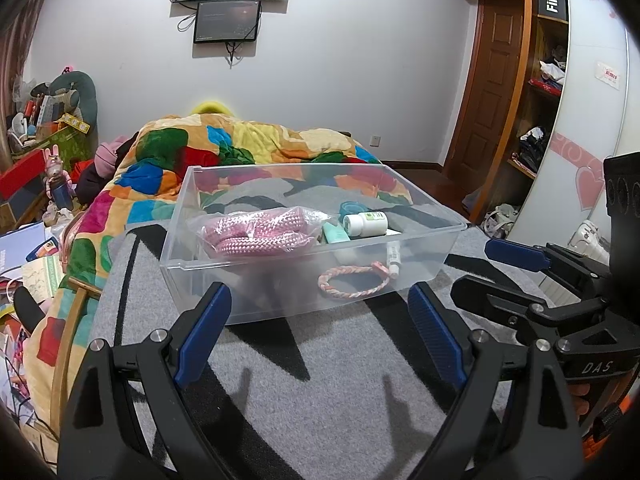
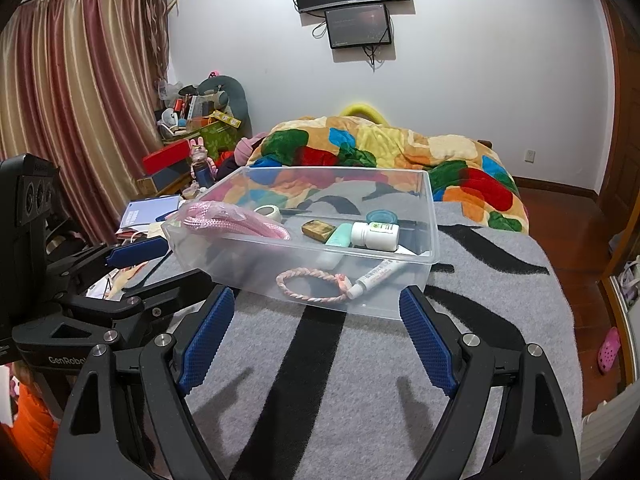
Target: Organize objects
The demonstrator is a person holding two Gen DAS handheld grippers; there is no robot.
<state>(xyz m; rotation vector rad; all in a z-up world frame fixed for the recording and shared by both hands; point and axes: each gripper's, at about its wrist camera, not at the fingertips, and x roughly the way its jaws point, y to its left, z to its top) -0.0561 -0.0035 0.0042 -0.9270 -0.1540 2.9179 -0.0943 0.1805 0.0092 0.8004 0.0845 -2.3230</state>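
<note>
a clear glossy plastic box (image 2: 404, 304) sits on a fuzzy grey cloth rug (image 2: 340, 380); the rope (image 1: 256, 232) looks braided.

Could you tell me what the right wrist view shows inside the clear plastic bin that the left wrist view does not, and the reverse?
Only the right wrist view shows the white roll of tape and the small brown rectangular block; the bagged pink braided rope hides that corner from the left. Only the left wrist view shows the open wooden wardrobe shelves. Both show the clear plastic bin, the white pill bottle, the pink braided bracelet, the small white tube, and both open claws: left claw, right claw.
</note>
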